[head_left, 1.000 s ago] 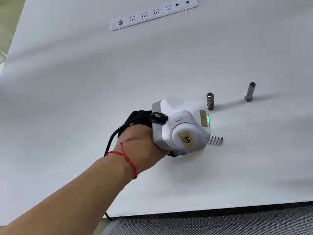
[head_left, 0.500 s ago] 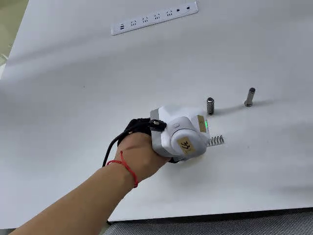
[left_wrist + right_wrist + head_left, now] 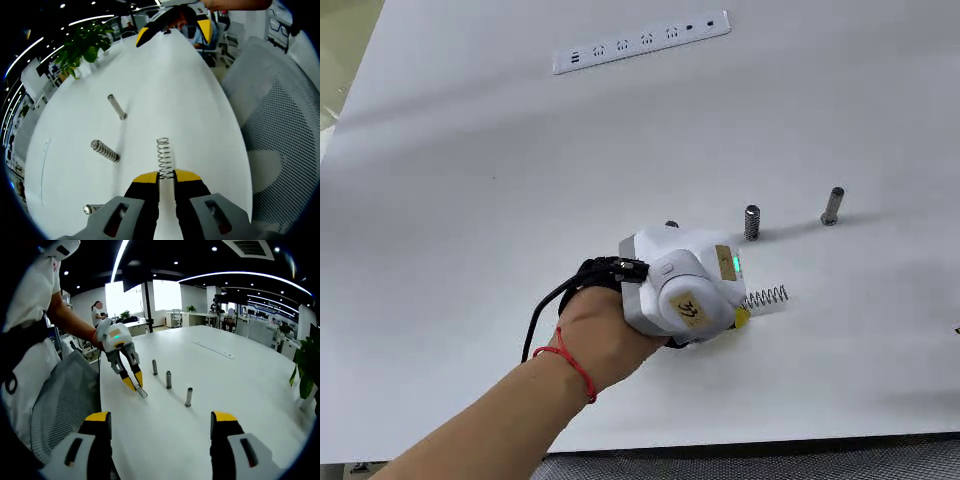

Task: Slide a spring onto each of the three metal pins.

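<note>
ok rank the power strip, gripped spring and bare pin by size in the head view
1. power strip, clearly largest, though farthest.
2-3. gripped spring and bare pin look about alike, and the spring is nearer the camera, so no ranking.

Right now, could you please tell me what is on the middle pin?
A spring is slid over the middle pin; its coils cover the shaft, so only the pin's head shows.

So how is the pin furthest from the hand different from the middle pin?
The far pin is bare and smooth; the middle pin wears a coiled spring. The far pin looks slim, the middle pin thicker and ribbed. Both are grey metal and stand upright on the white table.
</note>
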Tool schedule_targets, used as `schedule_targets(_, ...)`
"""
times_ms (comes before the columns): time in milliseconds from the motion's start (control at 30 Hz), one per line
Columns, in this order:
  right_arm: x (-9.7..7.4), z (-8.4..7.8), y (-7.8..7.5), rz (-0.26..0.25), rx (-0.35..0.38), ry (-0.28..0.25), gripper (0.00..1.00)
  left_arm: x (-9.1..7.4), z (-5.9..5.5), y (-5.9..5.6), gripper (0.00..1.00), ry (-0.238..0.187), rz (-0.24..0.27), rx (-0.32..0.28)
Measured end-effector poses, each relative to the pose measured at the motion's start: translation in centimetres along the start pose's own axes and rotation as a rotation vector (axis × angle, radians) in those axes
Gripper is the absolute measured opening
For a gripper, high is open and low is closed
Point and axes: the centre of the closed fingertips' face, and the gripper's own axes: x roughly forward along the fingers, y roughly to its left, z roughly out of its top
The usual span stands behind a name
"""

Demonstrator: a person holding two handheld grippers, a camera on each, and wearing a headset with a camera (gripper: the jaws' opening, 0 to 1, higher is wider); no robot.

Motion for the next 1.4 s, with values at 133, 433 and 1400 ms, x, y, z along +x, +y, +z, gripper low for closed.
schedule_targets(133,0.1,1.3,0.4,0.009,0.001,-0.018,0.82,-1.3,1.7,0.0,0.11,-0.086,0.025,-0.046)
schedule_targets(433,0.7,6.3,1.8,0.037,0.03,-0.105,0.75,-4.9,5.7,0.9,0.1,-0.296,0.092,-0.167)
schedule_targets(1400,2.5,16.1,3.9,0.16,0.371,-0.367,0.28,-13.8,13.5,2.2,0.11,-0.766,0.179,-0.349)
